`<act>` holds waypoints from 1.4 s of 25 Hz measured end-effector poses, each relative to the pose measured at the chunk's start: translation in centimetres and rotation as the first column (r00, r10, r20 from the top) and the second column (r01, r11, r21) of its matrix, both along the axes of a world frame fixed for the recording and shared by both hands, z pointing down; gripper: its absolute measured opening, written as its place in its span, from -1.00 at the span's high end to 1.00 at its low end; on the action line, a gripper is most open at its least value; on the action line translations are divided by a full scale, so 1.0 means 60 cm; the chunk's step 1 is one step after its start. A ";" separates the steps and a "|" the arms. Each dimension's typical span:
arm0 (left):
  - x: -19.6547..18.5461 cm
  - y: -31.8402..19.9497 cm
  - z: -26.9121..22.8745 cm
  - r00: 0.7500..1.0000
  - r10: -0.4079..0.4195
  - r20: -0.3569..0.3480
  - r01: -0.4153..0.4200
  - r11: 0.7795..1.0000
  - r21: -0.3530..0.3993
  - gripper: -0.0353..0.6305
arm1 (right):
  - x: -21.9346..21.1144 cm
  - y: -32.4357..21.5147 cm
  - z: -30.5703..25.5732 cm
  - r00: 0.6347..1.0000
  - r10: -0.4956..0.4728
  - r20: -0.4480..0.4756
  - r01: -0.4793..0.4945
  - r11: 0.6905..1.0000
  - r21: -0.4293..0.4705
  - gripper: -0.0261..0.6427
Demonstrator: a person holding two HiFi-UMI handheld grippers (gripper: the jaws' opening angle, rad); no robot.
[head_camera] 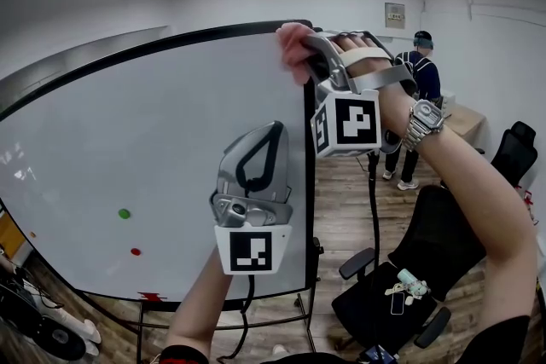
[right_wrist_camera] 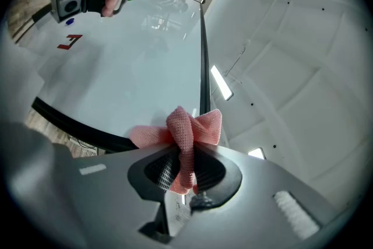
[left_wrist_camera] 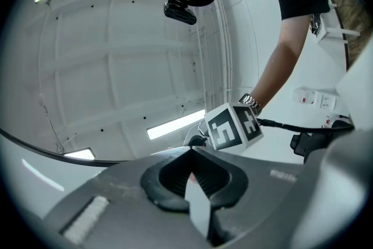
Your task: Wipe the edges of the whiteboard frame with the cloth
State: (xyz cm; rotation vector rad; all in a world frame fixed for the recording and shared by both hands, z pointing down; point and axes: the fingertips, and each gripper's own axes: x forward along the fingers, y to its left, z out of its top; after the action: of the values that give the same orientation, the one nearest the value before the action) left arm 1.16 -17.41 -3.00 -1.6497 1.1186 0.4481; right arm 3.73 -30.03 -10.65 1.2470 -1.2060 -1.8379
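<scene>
Right gripper [head_camera: 309, 55] is clamped on the one pink cloth [head_camera: 294, 47]. In the right gripper view the cloth [right_wrist_camera: 186, 131] runs down between the two jaws and bunches out past their tips in a knot-like wad. That wad sits against the black frame [head_camera: 309, 183] at the whiteboard's [head_camera: 153, 158] top right corner, where the top edge meets the right edge. In the right gripper view the frame [right_wrist_camera: 203, 55] runs straight away from the cloth, and a second black strip leaves it to the left.

Left gripper [head_camera: 264, 141] hangs lower, in front of the board's right part, just beside the right edge and well apart from the cloth. Its jaws stand together, or nearly so, with nothing between them in the left gripper view [left_wrist_camera: 195, 183]. Whether it touches the board I cannot tell.

Counted: two grippers, one cloth, one whiteboard. On the board's lower left are one green dot [head_camera: 124, 214], one red dot [head_camera: 135, 251] and one red mark [head_camera: 152, 297] by the bottom edge. A watch [head_camera: 422, 122] is on the right wrist. Two black chairs show, one near [head_camera: 426, 226] and one far right [head_camera: 516, 149]. One person [head_camera: 420, 89] stands behind.
</scene>
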 end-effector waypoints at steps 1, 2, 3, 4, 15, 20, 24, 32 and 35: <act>0.000 0.001 0.001 1.000 0.001 -0.001 -0.001 1.000 0.000 0.90 | -0.001 0.001 0.001 1.000 0.000 -0.001 0.000 1.000 0.001 0.78; 0.000 0.003 0.002 1.000 0.002 -0.004 -0.002 1.000 -0.001 0.90 | -0.002 0.002 0.001 1.000 -0.001 -0.003 0.001 1.000 0.002 0.78; -0.001 0.004 0.002 1.000 0.002 -0.005 -0.002 1.000 -0.001 0.90 | -0.003 0.002 0.002 1.000 -0.003 -0.005 0.003 1.000 0.003 0.78; -0.001 0.005 0.001 1.000 0.001 -0.005 -0.001 1.000 -0.001 0.90 | -0.003 0.003 0.003 1.000 -0.003 -0.007 0.003 1.000 0.002 0.78; 0.000 0.003 0.016 1.000 -0.007 0.000 0.007 1.000 -0.022 0.90 | -0.003 0.002 0.025 1.000 -0.005 -0.023 0.005 1.000 -0.005 0.78; 0.002 0.005 0.021 1.000 -0.009 -0.004 0.009 1.000 -0.015 0.90 | -0.001 0.002 0.039 0.999 -0.010 -0.033 0.010 1.000 -0.006 0.78; -0.001 0.000 0.026 1.000 -0.018 -0.004 0.017 0.999 -0.033 0.90 | -0.001 0.003 0.045 0.999 -0.010 -0.035 0.010 1.000 -0.011 0.78; 0.000 -0.005 0.037 1.000 -0.019 -0.004 0.019 0.999 -0.042 0.90 | -0.002 0.003 0.056 0.999 -0.012 -0.045 0.012 1.000 -0.004 0.78; 0.000 -0.004 0.039 1.000 -0.018 -0.008 0.018 0.999 -0.042 0.90 | -0.002 0.004 0.060 0.999 -0.007 -0.051 0.007 1.000 -0.004 0.78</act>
State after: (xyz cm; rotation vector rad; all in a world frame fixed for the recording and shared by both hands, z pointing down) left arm 1.17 -17.65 -0.67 -1.6745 1.1554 0.4233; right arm 3.62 -29.76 -7.05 1.1876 -1.1871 -1.8608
